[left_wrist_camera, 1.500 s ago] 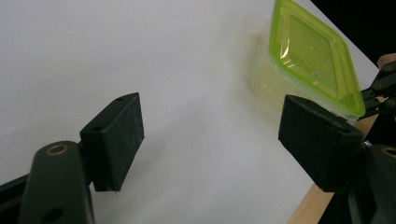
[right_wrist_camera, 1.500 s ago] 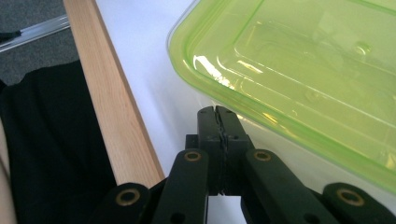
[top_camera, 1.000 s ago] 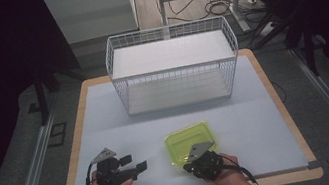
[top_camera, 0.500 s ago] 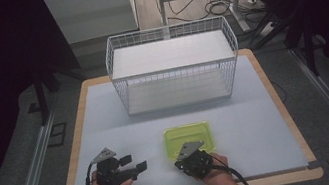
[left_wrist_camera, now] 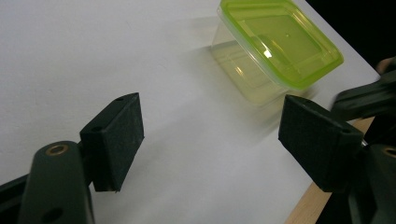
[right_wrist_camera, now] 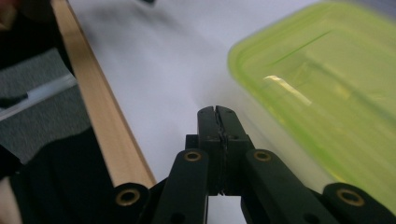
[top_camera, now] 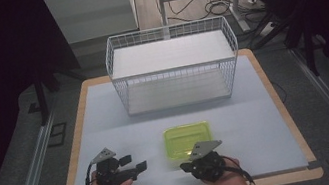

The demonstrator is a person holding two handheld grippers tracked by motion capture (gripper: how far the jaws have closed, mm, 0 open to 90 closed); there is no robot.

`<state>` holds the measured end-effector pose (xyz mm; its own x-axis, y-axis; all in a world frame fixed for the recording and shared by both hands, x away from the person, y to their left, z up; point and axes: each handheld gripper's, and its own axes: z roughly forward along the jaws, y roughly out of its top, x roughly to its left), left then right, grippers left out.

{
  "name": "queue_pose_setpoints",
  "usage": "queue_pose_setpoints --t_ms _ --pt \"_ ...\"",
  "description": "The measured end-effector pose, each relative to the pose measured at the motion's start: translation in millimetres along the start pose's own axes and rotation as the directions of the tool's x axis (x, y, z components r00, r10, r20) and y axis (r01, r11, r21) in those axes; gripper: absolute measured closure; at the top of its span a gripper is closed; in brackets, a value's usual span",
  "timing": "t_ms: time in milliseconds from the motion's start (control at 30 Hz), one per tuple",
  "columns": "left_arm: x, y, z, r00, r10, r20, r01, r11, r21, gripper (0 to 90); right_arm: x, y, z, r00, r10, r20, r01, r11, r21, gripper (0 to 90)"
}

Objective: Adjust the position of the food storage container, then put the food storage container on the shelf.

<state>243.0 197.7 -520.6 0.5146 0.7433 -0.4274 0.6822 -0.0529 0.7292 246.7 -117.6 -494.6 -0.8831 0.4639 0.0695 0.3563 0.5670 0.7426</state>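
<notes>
Nearby, green-lidded container (top_camera: 188, 138), unlabelled, right hand-held gripper (right_wrist_camera: 217, 114) closed.

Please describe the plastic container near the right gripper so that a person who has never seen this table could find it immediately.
Start at the white wire basket at the table's far side and come toward the person. On the pale tabletop lies a clear, rectangular food container with a lime-green lid, just ahead of the right gripper. It is the only coloured thing there.

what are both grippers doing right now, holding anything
left gripper: open, nothing between the jaws.
right gripper: shut, holding nothing, beside the green-lidded container.
</notes>
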Motion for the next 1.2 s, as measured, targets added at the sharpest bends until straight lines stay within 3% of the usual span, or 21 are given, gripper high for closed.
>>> queue_pose_setpoints --t_ms 167,367,500,533,567,600,633,800,967,1067,1200 --pt "-0.8 0.4 -0.3 1.0 -0.001 -0.002 0.001 1.0 -0.001 21.8 -18.1 -2.5 -34.2 0.9986 0.05 0.02 -0.048 0.997 -0.057 89.6" --pt "0.6 0.8 0.3 1.0 -0.008 -0.004 0.008 1.0 0.001 21.8 -50.9 -14.3 -59.3 0.9882 0.147 0.044 -0.142 0.984 -0.106 89.3" --pt "0.4 1.0 0.3 0.9999 -0.01 -0.005 0.01 0.9999 0.001 21.7 -69.0 -22.5 -71.5 0.9729 0.229 0.032 -0.222 0.964 -0.143 83.7" --pt "-0.1 1.2 0.2 0.9999 -0.011 -0.005 0.011 0.9999 0.001 21.7 -75.5 -25.4 -74.3 0.9672 0.254 0.008 -0.25 0.956 -0.153 77.3" --pt "-0.3 1.5 0.2 0.9999 -0.011 -0.002 0.011 0.9999 0.001 21.7 -75.5 -25.4 -74.3 0.9672 0.254 0.008 -0.25 0.956 -0.153 77.3" --pt "-0.8 1.8 0.2 0.9999 -0.015 -0.001 0.015 0.9999 0.002 21.6 -79.5 -27.1 -76.2 0.9647 0.263 0.009 -0.258 0.951 -0.169 58.9" --pt "-1.1 2.2 0.3 0.9999 -0.016 0.002 0.016 0.9999 0.002 21.6 -79.5 -27.1 -76.2 0.9647 0.263 0.009 -0.258 0.951 -0.169 58.9" --pt "-2.0 7.5 1.3 0.9991 -0.03 0.03 0.03 0.9995 -0.001 21.6 -84.8 -27.5 -77.3 0.9561 0.293 -0.008 -0.289 0.938 -0.191 33.9" --pt "-5.0 16.0 4.3 0.9958 -0.064 0.065 0.064 0.9979 0.008 21.8 -89.5 -28.3 -78.5 0.9509 0.309 -0.01 -0.305 0.932 -0.195 27.0" --pt "-6.1 20.6 5.6 0.9929 -0.086 0.082 0.086 0.9963 0.011 21.9 -93.1 -29.0 -79.4 0.946 0.324 -0.01 -0.32 0.927 -0.197 27.4" --pt "-9.1 29.0 9.1 0.9908 -0.098 0.093 0.097 0.9951 0.015 22.0 -99.7 -28.1 -79.6 0.9296 0.368 -0.025 -0.366 0.914 -0.177 29.9"
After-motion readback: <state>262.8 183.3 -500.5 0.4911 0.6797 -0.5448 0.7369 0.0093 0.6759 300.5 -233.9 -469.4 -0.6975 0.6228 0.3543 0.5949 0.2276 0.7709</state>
